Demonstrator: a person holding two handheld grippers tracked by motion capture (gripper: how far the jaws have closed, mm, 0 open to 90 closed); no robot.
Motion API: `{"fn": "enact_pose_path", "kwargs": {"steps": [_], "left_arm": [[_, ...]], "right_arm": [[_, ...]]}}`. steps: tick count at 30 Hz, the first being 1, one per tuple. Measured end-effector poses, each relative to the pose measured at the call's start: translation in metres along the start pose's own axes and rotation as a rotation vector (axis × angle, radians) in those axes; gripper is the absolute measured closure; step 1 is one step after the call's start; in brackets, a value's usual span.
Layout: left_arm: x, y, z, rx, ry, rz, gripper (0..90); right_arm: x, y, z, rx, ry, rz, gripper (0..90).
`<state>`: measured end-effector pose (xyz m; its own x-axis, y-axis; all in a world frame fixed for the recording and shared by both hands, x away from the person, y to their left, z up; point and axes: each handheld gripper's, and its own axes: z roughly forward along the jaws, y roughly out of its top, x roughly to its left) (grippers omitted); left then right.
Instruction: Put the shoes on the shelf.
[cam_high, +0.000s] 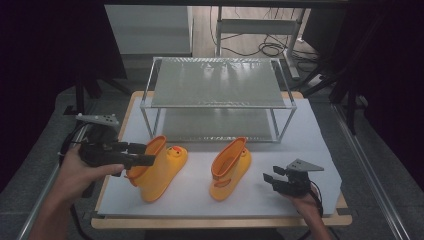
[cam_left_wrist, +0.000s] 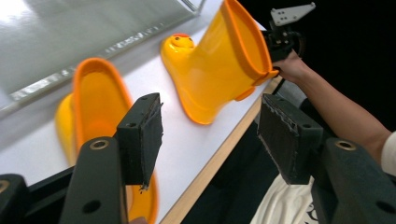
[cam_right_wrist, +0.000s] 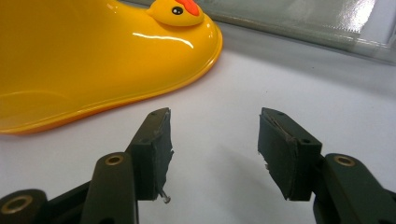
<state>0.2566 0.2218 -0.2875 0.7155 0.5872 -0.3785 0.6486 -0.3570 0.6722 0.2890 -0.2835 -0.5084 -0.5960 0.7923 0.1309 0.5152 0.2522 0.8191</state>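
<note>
Two yellow rubber boots with orange rims and duck faces on the toes stand on the white board (cam_high: 300, 150). The left boot (cam_high: 159, 170) leans a little; the right boot (cam_high: 229, 169) is upright. My left gripper (cam_high: 150, 154) hovers at the left boot's rim, held level by a hand. In the left gripper view my left gripper (cam_left_wrist: 210, 121) is open with nothing between its pads, and the left boot (cam_left_wrist: 93, 102) sits behind its left pad. My right gripper (cam_high: 270, 176) rests to the right of the right boot, open and empty. In the right gripper view my right gripper (cam_right_wrist: 212, 135) points at the right boot (cam_right_wrist: 93, 60).
A two-tier metal rack (cam_high: 215, 82) with mesh shelves stands at the back of the board, both shelves bare. The board's wooden front edge (cam_high: 220, 222) lies close to the hands. Dark curtains and cables lie beyond the table.
</note>
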Motion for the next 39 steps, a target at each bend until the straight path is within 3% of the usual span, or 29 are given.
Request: {"fn": "enact_pose_path", "kwargs": {"steps": [12, 39], "left_arm": [[-0.019, 0.022, 0.033, 0.096, -0.01, 0.037, 40.2], [-0.033, 0.058, 0.093, 0.227, -0.036, 0.056, 40.0]], "right_arm": [[0.0, 0.0, 0.001, 0.003, -0.002, 0.0, 44.2], [-0.003, -0.001, 0.0, 0.002, -0.014, 0.007, 44.1]]}}
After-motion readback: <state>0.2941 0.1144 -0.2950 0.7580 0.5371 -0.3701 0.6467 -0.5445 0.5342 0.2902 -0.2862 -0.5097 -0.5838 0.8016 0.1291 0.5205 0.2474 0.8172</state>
